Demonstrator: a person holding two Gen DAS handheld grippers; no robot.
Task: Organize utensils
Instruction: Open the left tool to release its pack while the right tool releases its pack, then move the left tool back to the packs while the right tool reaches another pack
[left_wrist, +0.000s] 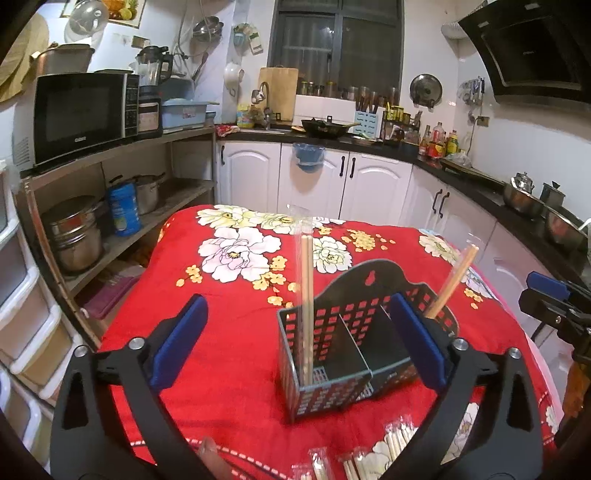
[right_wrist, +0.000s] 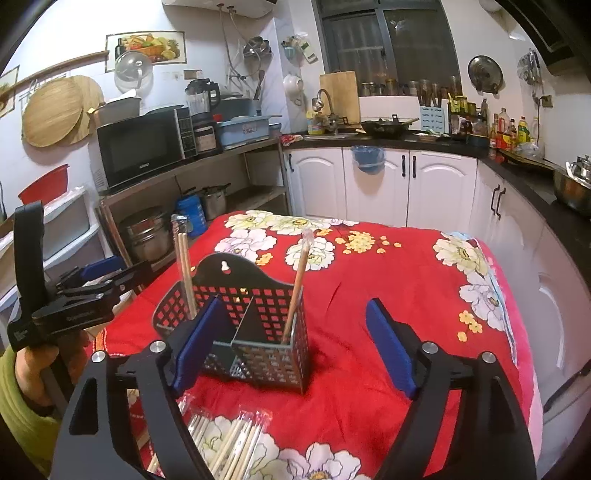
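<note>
Fingers, left gripper (left_wrist: 295, 343): blue pads spread wide, nothing between them; released. Fingers, right gripper (right_wrist: 295, 347): likewise parted and empty. Both hang above the near side of the table, apparently between picks.

Tablecloth (left_wrist: 229, 369): red, floral, spread under and beyond both pairs of fingers; it serves as the work surface.

Utensil caddy (left_wrist: 332, 362): dark perforated plastic, a divider splitting it into two compartments, a hanging tab on its tall back wall. It stands upright just ahead of the fingers, overlapped in each view by the inner pad: left gripper's right pad, right gripper's left pad. Likely set centrally so either gripper can reach it.

Wrapped chopsticks, left compartment (left_wrist: 306, 295): a pair in clear sleeve, standing nearly upright against the caddy's corner, beyond the left fingers.

Wrapped chopsticks, right compartment (right_wrist: 297, 291): one sleeve, leaning outward, its foot at the compartment floor; the slant looks like a drop-in placement.

Loose wrapped chopsticks (right_wrist: 236, 439): several sleeves lying flat on the cloth beneath and behind the fingers, nearest the holder; seemingly the stock awaiting sorting. Judged: task begun, most pieces outstanding.
</note>
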